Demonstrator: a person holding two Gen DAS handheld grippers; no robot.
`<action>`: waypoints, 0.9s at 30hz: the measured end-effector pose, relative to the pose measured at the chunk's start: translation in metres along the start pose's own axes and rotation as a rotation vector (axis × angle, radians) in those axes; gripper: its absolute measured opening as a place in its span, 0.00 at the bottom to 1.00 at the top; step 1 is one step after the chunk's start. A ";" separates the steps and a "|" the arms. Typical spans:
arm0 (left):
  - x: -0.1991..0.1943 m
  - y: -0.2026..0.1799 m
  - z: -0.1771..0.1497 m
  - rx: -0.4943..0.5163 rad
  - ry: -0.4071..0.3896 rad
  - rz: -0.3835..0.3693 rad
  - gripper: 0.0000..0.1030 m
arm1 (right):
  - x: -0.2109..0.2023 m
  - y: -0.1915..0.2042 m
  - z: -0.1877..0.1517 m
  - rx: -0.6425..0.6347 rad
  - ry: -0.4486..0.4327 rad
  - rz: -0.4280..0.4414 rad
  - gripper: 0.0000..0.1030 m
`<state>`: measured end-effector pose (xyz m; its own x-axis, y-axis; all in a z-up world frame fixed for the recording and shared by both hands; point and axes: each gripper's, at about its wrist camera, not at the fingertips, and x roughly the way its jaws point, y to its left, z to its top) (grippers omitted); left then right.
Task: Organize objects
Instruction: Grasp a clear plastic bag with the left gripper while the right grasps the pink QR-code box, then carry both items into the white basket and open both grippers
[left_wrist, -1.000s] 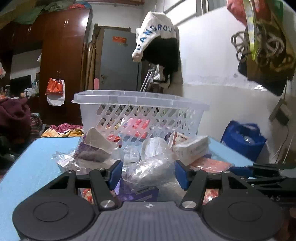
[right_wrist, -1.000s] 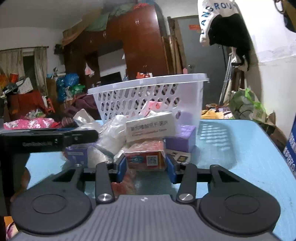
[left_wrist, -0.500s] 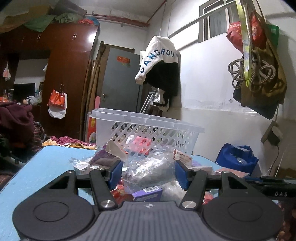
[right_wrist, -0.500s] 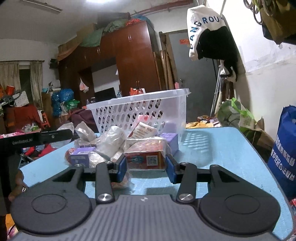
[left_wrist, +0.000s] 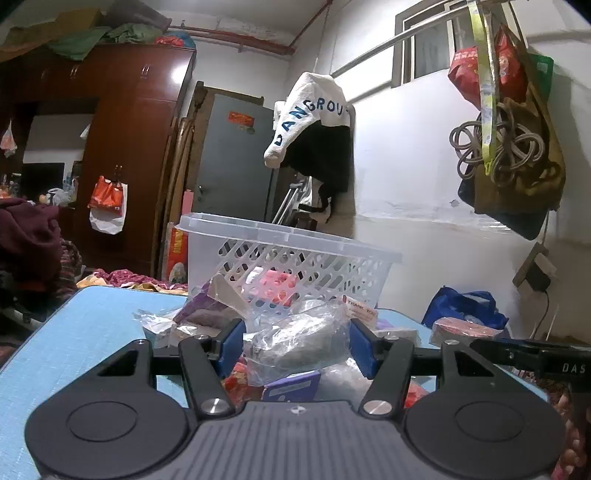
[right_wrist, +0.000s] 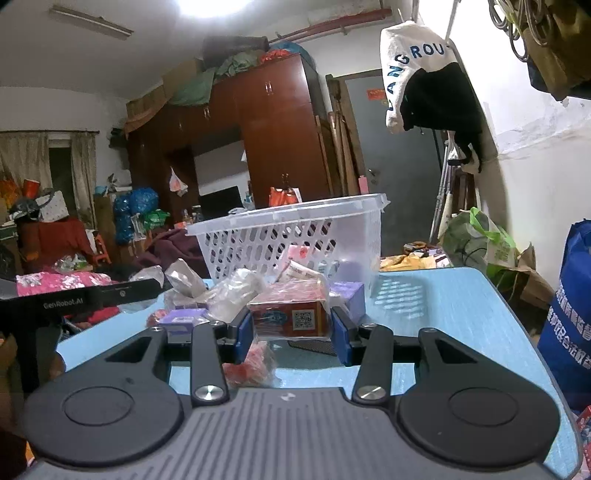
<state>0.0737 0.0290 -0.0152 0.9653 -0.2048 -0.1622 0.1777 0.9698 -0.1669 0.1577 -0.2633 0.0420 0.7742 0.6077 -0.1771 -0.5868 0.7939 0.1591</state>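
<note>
The left gripper (left_wrist: 296, 345) clamped its fingers on a clear plastic bag (left_wrist: 299, 338), lifted above the pile. The right gripper (right_wrist: 291, 330) gripped an orange box (right_wrist: 290, 317) likewise. The white basket (left_wrist: 280, 258) stood behind the pile, toward the blue bench's (right_wrist: 454, 317) far edge.

Perforated translucent plastic basket (left_wrist: 295, 258), crinkly clear plastic bag (left_wrist: 299, 339), glossy wooden wardrobe (left_wrist: 136, 147)
</note>
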 end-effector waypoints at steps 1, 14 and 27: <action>0.000 0.001 0.002 -0.002 0.001 -0.011 0.62 | 0.000 0.001 0.002 -0.003 -0.003 0.005 0.46; 0.114 0.007 0.137 0.043 0.125 0.014 0.62 | 0.120 0.011 0.122 -0.135 0.057 -0.057 0.46; 0.096 0.019 0.103 0.022 0.132 0.078 0.98 | 0.086 0.003 0.078 -0.095 0.010 -0.072 1.00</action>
<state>0.1895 0.0410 0.0661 0.9430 -0.1427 -0.3005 0.1084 0.9858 -0.1278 0.2411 -0.2099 0.1034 0.8130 0.5489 -0.1943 -0.5500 0.8335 0.0533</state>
